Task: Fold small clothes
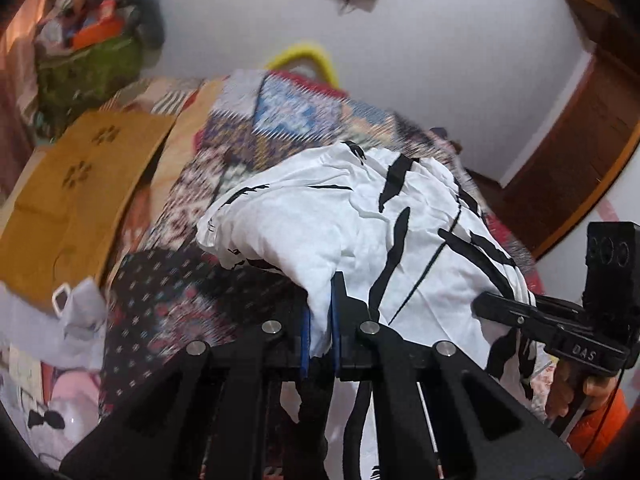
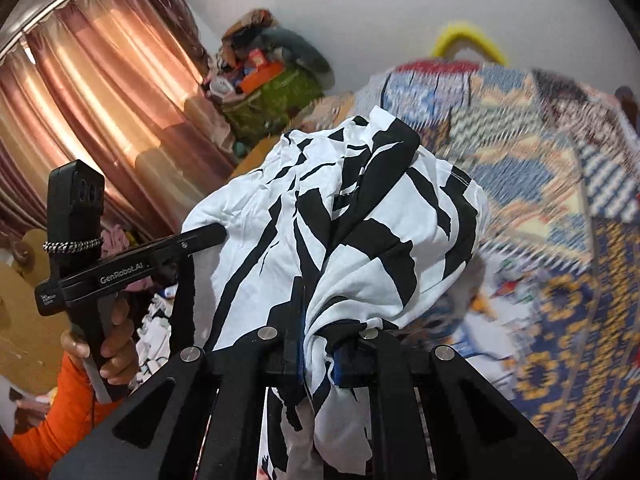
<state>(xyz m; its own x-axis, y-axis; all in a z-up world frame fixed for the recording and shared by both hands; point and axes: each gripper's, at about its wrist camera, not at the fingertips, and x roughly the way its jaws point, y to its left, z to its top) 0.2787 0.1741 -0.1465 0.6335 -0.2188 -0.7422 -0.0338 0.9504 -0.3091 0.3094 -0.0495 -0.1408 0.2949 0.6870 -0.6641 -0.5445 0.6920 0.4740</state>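
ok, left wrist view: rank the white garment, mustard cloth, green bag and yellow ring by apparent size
1. white garment, though it is nearest the camera
2. mustard cloth
3. green bag
4. yellow ring, partly hidden behind the bedding

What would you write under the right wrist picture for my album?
Right gripper and left gripper both pinch a black-and-white garment above the patterned bedspread.
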